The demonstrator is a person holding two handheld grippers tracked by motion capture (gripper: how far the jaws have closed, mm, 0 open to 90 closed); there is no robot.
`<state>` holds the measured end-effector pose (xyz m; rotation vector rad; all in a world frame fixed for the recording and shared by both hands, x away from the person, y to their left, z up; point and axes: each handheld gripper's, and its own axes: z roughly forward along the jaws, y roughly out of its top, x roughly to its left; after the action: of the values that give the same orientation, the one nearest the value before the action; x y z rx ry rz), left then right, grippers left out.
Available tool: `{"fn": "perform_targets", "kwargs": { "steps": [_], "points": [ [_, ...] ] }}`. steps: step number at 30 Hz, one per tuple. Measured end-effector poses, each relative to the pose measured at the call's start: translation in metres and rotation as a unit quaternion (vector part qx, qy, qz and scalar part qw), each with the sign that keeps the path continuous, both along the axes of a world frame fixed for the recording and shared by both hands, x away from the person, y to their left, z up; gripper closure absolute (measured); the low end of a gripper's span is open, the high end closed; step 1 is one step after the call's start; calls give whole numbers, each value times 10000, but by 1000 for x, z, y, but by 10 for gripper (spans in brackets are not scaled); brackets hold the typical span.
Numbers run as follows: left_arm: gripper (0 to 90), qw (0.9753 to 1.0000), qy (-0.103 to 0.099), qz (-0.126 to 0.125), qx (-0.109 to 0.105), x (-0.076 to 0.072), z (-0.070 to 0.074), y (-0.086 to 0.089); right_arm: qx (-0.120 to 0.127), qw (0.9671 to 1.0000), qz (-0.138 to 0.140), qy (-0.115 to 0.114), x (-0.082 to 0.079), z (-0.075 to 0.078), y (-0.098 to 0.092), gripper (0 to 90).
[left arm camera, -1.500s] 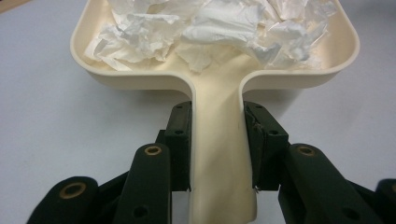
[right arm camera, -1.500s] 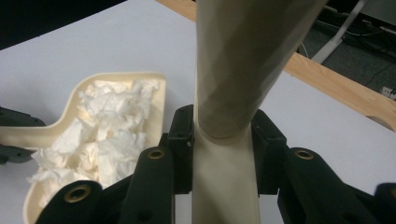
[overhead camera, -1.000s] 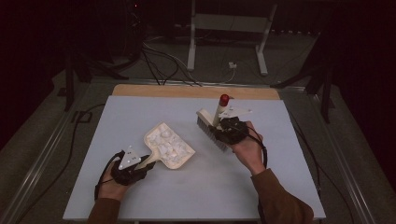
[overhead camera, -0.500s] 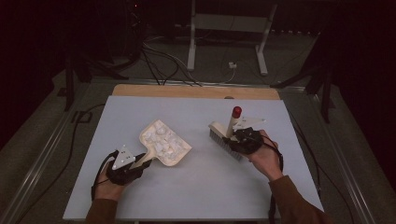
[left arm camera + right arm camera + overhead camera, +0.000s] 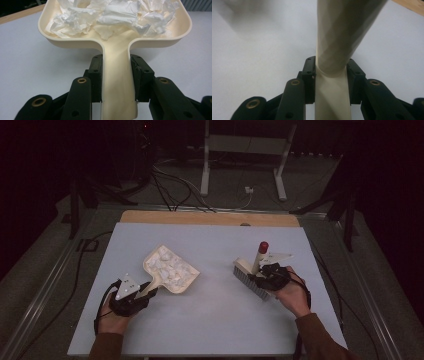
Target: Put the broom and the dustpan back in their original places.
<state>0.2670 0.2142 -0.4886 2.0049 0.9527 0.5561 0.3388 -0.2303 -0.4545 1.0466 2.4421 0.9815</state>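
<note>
Left tongs (image 5: 148, 292): you are clamping both jaws against the sides of the dustpan's handle; in the left gripper view the handle is running straight up between the two black jaws.
Dustpan (image 5: 171, 270): cream plastic, lying on the bench at about 9 o'clock from its centre, with the handle pointing toward 7 o'clock into your left hand (image 5: 114, 320).
Paper scraps (image 5: 112, 15): crumpled white pieces are sitting inside the dustpan's tray, heaped toward its far wall.
Right tongs (image 5: 256, 276): you are gripping the brush's cream handle, the jaws pressing on either side of it in the right gripper view.
Brush (image 5: 251, 278): its bristle head is resting on the bench at about 3 o'clock from centre; the handle is rising toward 12 o'clock and ending in a red tip (image 5: 263, 247).
Bench (image 5: 210, 320): pale grey-blue top with a wooden strip along the far edge; dustpan and brush are lying well apart on it.
</note>
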Motion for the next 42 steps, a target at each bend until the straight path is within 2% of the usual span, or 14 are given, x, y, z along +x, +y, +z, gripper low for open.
{"fn": "perform_targets", "kwargs": {
  "steps": [2,5,10,17,20,25,32,38,42],
  "points": [
    [667,10000,6,39,-7,0,0,1,2,10000,-29,-21,0,1,-1,643],
    [667,9999,2,102,-40,1,-1,2,248,9996,-83,-139,0,7,-4,620],
    [667,9998,7,190,-51,1,0,3,466,9976,-295,-419,-3,22,-5,605],
    [667,9991,27,434,16,3,-1,3,847,9915,-663,-737,-7,38,-4,640],
    [667,9986,35,522,32,4,-1,3,1005,9882,-853,-778,-8,42,-5,657],
    [667,9977,42,674,77,6,-2,2,1076,9855,-1064,-762,-7,43,-4,694],
    [667,9947,44,1015,143,9,-5,-2,1052,9853,-1103,-767,-3,43,-3,701],
    [667,9903,44,1377,174,11,-5,-6,1080,9856,-1061,-747,-2,43,-5,697],
    [667,9872,49,1590,128,12,-5,-7,1021,9839,-1223,-815,-3,42,-4,684]
  ]
}}
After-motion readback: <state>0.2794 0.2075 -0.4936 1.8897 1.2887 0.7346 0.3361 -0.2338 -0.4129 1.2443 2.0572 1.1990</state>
